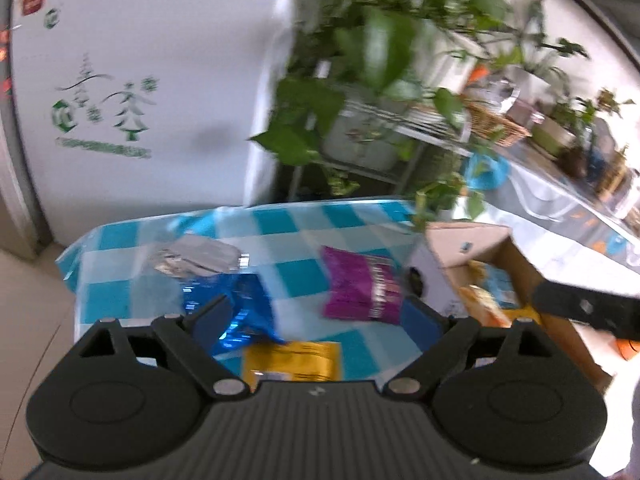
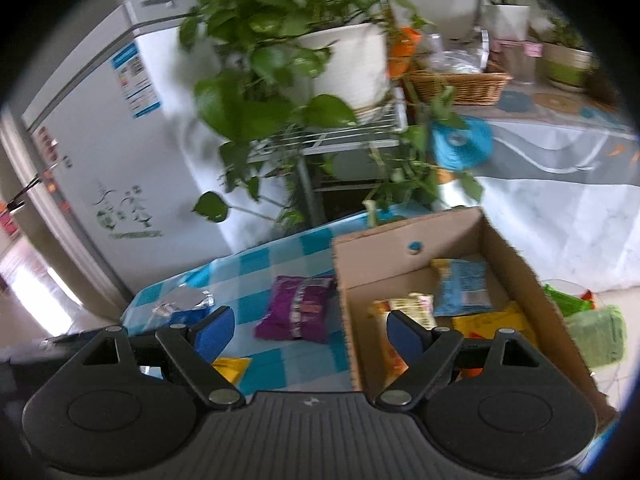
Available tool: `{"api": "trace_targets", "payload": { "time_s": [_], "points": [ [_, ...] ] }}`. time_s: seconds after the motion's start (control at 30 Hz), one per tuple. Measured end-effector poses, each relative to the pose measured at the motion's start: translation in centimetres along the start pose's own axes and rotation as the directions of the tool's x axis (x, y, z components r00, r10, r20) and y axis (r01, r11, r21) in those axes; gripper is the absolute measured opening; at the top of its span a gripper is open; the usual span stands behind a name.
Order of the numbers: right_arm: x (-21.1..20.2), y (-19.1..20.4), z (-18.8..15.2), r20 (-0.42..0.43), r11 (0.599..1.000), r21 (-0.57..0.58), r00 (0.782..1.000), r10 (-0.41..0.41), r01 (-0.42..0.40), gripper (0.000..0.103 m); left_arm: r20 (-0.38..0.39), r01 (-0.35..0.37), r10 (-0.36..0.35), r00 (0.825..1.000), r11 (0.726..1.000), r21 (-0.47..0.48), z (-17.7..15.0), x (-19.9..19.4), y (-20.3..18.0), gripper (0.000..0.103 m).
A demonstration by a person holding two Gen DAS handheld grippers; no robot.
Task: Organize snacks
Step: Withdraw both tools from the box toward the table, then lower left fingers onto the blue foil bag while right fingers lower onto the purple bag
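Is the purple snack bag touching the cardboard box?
Apart. In the right wrist view, a strip of checked tablecloth shows between the purple snack bag and the cardboard box.

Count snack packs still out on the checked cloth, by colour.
Silver pack: 1
Blue pack: 1
Purple pack: 1
Yellow pack: 1
Total: 4 on the cloth. The packs already in the cardboard box are not counted.

Black ribbed grippers w/ blue-padded fingers [image 2: 212,334], silver pivot screws.
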State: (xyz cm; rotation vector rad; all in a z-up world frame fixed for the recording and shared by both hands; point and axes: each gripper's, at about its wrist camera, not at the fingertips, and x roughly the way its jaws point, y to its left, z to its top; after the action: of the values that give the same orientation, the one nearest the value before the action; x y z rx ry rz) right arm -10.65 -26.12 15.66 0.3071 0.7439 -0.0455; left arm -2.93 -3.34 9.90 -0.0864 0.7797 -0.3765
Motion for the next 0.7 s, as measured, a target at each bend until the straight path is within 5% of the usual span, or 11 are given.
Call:
{"api": "trace_targets", "payload": {
  "time_s": [0.7],
  "points": [
    [9.0,3.6,0.0,-0.144,0.999,0.031,0.989,0.024,-0.019,0.086,-0.141,-0.092,0.076,0.987,0.99,-0.108,1.6,7.5,5.2,0.091]
  ]
}}
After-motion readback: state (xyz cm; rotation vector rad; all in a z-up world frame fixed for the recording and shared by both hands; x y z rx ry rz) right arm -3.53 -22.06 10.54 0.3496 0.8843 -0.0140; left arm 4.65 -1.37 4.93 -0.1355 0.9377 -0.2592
